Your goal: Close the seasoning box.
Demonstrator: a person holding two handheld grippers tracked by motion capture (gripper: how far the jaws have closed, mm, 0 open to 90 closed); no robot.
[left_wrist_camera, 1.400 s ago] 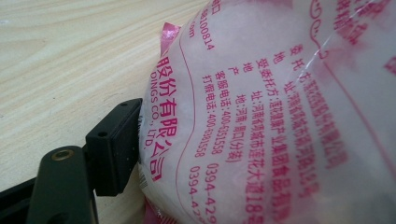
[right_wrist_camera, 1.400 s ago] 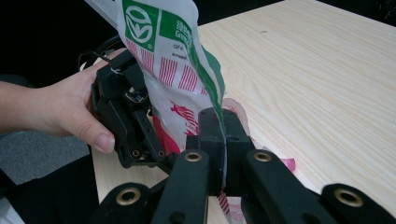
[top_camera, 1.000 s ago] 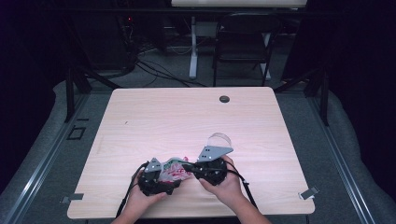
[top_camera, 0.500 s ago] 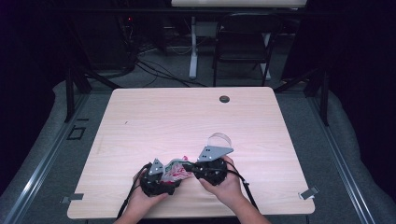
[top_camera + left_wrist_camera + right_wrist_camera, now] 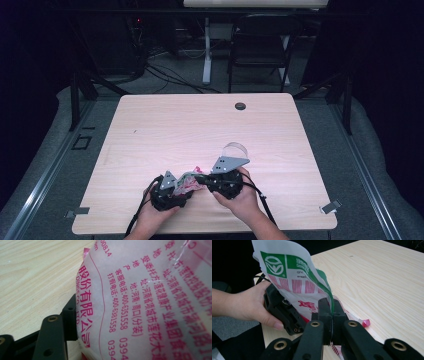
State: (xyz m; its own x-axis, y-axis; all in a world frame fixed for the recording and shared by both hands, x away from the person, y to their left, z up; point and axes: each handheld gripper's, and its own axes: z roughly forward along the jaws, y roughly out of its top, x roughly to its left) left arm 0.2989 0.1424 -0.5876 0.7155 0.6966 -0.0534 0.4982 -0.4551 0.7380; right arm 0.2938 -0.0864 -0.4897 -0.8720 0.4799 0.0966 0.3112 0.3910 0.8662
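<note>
Bag (image 5: 187, 182) sits near the table's (image 5: 200, 130) front edge, between the 2 grippers, mostly hidden by them in the high view; just a crumpled pink-white patch shows there. What's in the bag can't be told: film is opaque white w/ red print, and no opening is in sight. In the left gripper view the bag (image 5: 150, 302) crowds the lens, cut off at top, right and bottom; red Chinese text and phone nos. run sideways, partly blurred. 1 black jaw shows at bottom left there, touching the bag's edge; the other jaw is behind the film, so whether the pads press can't be told. Left gripper (image 5: 175, 187) jaws have just been closing a bit, w/ the bag between them. Right gripper (image 5: 332, 315) is pressed together, pinching a thin flap of the bag (image 5: 294, 277); the 2 jaws meet w/ the film caught between. The flap stands up from the pinch, green logo panel at top, red stripes below, a pink corner (image 5: 365, 322) lying on the table to the side. Clear round thing (image 5: 235, 150) just beyond the right gripper (image 5: 207, 179), half hidden by its grey plate; can't say what it is. Left hand (image 5: 249, 305) wraps its gripper from behind, fingers curled under the body. Right hand (image 5: 242, 192) grips from the near side; both forearms are cut off by the bottom edge. Dark round spot (image 5: 240, 106) at the table's far edge, well apart
</note>
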